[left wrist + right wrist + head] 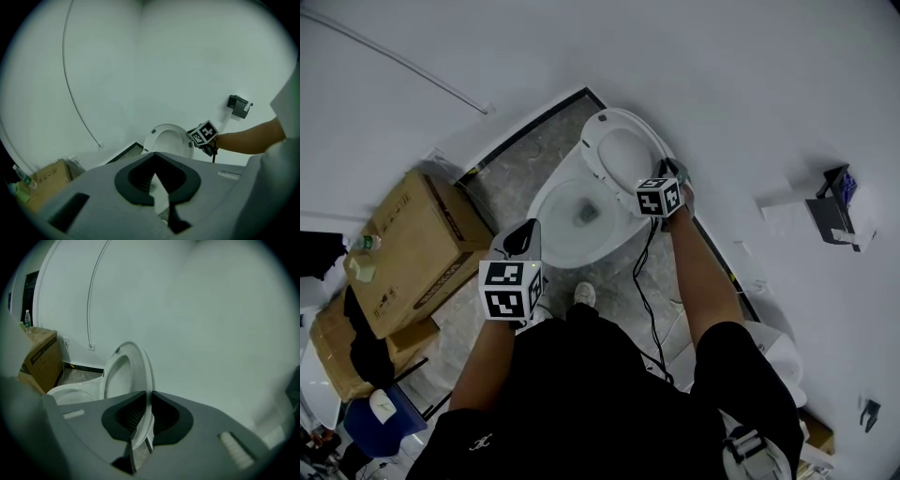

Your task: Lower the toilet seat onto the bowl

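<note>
- White plastic all over this one. The toilet seat (614,120) stands upright at the back of the bowl (551,234). It's either against the wall or just off it, I can't tell which. So by my read none of the lowering is done yet.
- My right gripper (149,397) is clamped on the seat's side rim, partway up. I reckon that spot gives leverage to tip the seat forward and ease it down instead of letting it slam.
- My left gripper (154,153) has its jaws together with nothing in them. It hangs over the bowl's near left rim, clear of the seat's path, probably just parked.
- The right gripper view is the only one that proves the grip, since the thin rim runs straight through the jaws. In the head view the marker cube (658,197) covers that contact completely.
- The left gripper view shows the seat face-on with the cube beside its right edge. It also catches a paper holder (239,106) on the wall, which the right gripper view doesn't clearly show.
- Only the head view gives the whole layout. There's the open bowl, the grey tile floor (525,155) and a cardboard box (412,244) along the floor's left edge. A cable (642,272) trails down from the right gripper.
</note>
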